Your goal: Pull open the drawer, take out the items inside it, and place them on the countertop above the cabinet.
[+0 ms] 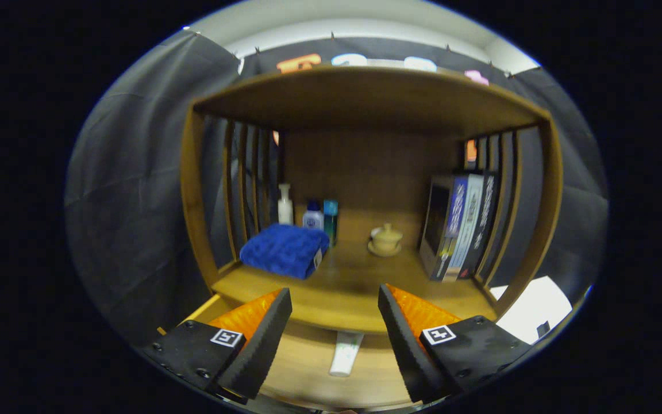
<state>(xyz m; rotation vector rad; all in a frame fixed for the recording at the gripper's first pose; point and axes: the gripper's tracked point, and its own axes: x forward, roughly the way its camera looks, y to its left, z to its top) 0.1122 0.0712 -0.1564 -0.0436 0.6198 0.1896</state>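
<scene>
The wooden cabinet's countertop (342, 287) lies just ahead of my fingers, under a wooden shelf roof. Below its front edge the drawer (308, 368) stands pulled open, and a white tube (346, 353) lies in it, partly tucked under the countertop's edge. My gripper (335, 325) is open, its fingers spread wide above the drawer with the tube between and below them. Nothing is held.
On the countertop sit a folded blue towel (285, 250) at the left, a white pump bottle (285, 205) and two small bottles (320, 217) behind it, a small lidded teacup on a saucer (385, 240) in the middle, and several upright books (460, 227) at the right. Slatted side walls enclose it.
</scene>
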